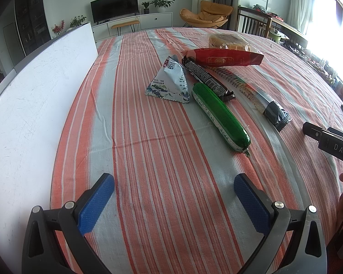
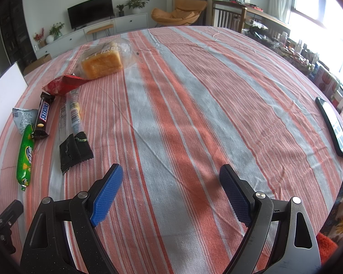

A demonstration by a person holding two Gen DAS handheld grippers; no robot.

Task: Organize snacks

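Left wrist view shows the left gripper (image 1: 173, 202) hovering released over a striped tablecloth (image 1: 148, 150), its blue pads spread wide with nothing between them. Ahead lies a cluster of snacks: a triangular white-and-blue pouch (image 1: 169, 82) printed with Chinese characters too small to read, a green sausage (image 1: 220, 114) just beside it, and a dark candy bar (image 1: 204, 75) whose near end touches the sausage. Behind these sits a red packet (image 1: 224, 57) with a gold emblem, and farther back a bagged loaf of bread (image 1: 228, 42). A long clear packet with a black end (image 1: 258, 93) lies to the right. A white board (image 1: 36, 86) stands along the left edge. At the right edge, part of the other tool bears the letters "DAS".

From the right wrist view, the right gripper (image 2: 171, 194) is likewise released and empty, above bare cloth. There the candy bar (image 2: 43, 114) reads "SNICKERS". A phone (image 2: 333, 125) lies near the table's right edge, well apart from the snacks.
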